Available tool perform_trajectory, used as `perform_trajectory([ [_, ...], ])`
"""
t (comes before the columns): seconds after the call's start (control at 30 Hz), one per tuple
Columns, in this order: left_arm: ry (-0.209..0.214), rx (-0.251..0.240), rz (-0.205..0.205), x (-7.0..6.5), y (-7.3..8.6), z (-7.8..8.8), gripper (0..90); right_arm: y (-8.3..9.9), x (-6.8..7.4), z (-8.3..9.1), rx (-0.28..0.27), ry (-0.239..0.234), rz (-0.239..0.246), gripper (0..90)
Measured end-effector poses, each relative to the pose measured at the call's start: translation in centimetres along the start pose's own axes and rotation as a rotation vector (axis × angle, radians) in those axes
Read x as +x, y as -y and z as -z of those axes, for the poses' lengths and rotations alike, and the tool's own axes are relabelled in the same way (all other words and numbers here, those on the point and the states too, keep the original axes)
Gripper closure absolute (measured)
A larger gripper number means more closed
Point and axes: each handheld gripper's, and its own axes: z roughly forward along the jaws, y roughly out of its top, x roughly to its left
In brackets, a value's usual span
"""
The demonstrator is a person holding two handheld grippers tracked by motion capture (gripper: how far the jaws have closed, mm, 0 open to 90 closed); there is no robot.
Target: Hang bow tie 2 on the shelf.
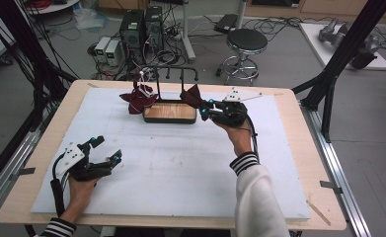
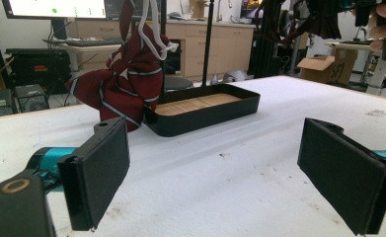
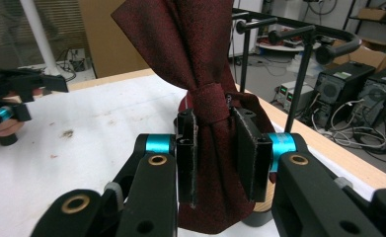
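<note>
the right gripper is clamping a dark red bow tie near the far tray; the left gripper is resting open, near left.

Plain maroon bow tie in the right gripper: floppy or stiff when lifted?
Likely floppy: the plain bow tie bunches between the right gripper fingers, wings fanning loose. Probably light, as thin fabric. Woven surface likely grips pads, though folds may shift.

Both hand-held black grippers, the left gripper and the right gripper, carry teal collars behind flat black padded jaws, brass-ringed pivots on the linkages, a grey three-cornered plate on top and a trailing black cable. The person wears white sleeves with black-and-white striped cuffs.
</note>
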Motion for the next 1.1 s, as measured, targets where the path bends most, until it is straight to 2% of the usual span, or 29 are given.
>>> perform_trajectory([
  [0.1,0.000,0.000,0.000,0.0,0.0,0.0,12.9,-0.1,-0.2,-0.3,-0.014,0.008,-0.020,73.1],
  [0.23,0.001,0.001,-0.006,0.0,0.0,0.0,13.0,-0.5,-0.7,-0.7,-0.015,0.027,-0.021,73.1],
  [0.33,0.001,0.000,-0.005,-0.1,0.0,0.0,12.9,-0.5,-1.0,-0.8,-0.044,0.044,-0.054,73.1],
  [0.43,-0.001,0.001,-0.002,0.0,0.0,0.0,12.9,-0.3,-1.3,-0.8,-0.031,0.057,-0.059,73.1],
  [0.67,-0.005,0.000,-0.002,0.0,0.0,0.0,13.0,0.0,-1.9,-0.6,-0.047,0.080,-0.096,73.2],
  [0.97,-0.005,0.001,-0.001,0.0,0.0,0.0,13.0,0.0,-2.2,-0.6,-0.037,0.097,-0.093,73.2],
  [1.1,-0.006,0.000,-0.001,0.0,0.0,0.0,13.0,-1.2,-2.2,-0.8,-0.027,0.097,-0.069,73.2],
])
